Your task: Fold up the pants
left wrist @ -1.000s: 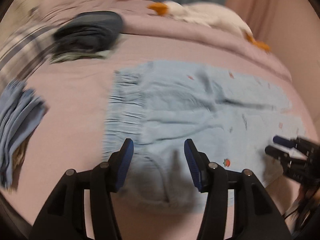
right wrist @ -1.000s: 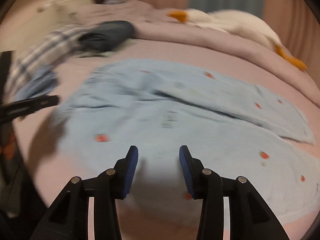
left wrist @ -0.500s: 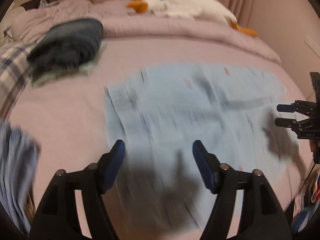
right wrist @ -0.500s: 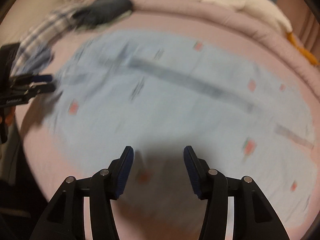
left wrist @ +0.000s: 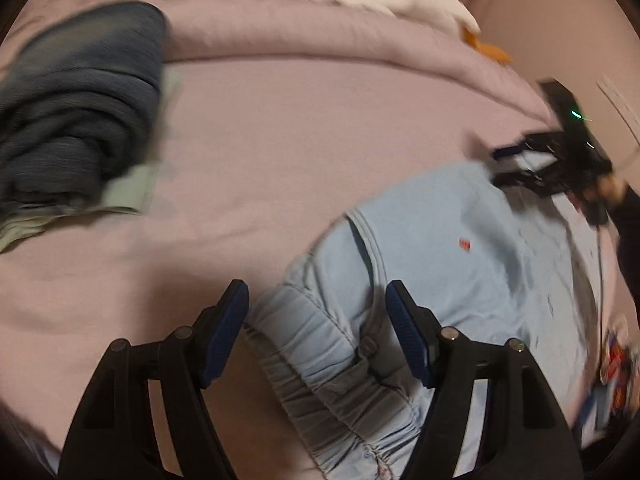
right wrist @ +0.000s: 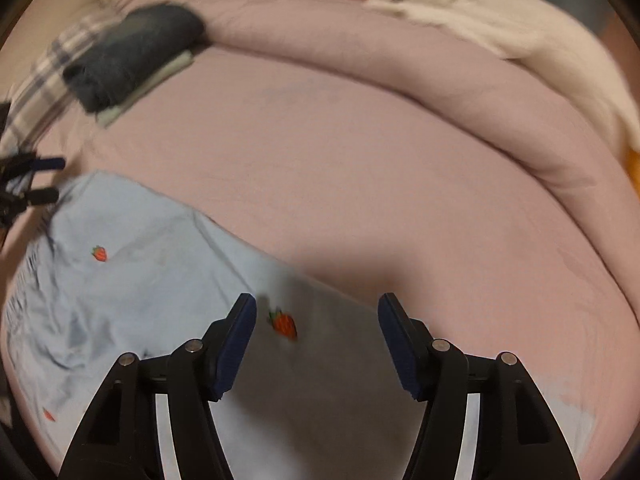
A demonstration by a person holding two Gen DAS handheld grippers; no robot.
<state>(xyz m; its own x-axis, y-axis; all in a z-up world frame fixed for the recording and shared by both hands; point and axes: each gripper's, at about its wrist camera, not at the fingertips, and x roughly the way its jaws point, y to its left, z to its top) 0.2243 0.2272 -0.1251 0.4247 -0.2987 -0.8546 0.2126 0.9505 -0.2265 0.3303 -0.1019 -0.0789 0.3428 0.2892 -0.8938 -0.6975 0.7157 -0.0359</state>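
Light blue pants (left wrist: 440, 264) with small strawberry prints lie flat on the pink bed. Their gathered elastic waistband (left wrist: 320, 364) lies between and below my left gripper's fingers. My left gripper (left wrist: 318, 312) is open, low over the waistband. My right gripper (right wrist: 316, 320) is open over a pant leg (right wrist: 160, 280), with a strawberry print between its fingers. In the left wrist view the right gripper (left wrist: 520, 166) shows at the far edge of the pants. In the right wrist view the left gripper (right wrist: 40, 180) shows at the left edge.
A folded dark blue garment (left wrist: 80, 100) on a pale green one lies at the back left. A plaid cloth (right wrist: 36, 88) lies beyond it. A white goose plush (right wrist: 500, 28) lies on the rolled pink duvet (right wrist: 400, 64) at the back.
Both grippers have swung down and closer to the pants. The left one now sits over the waistband and the right one over a leg. Both stay open.
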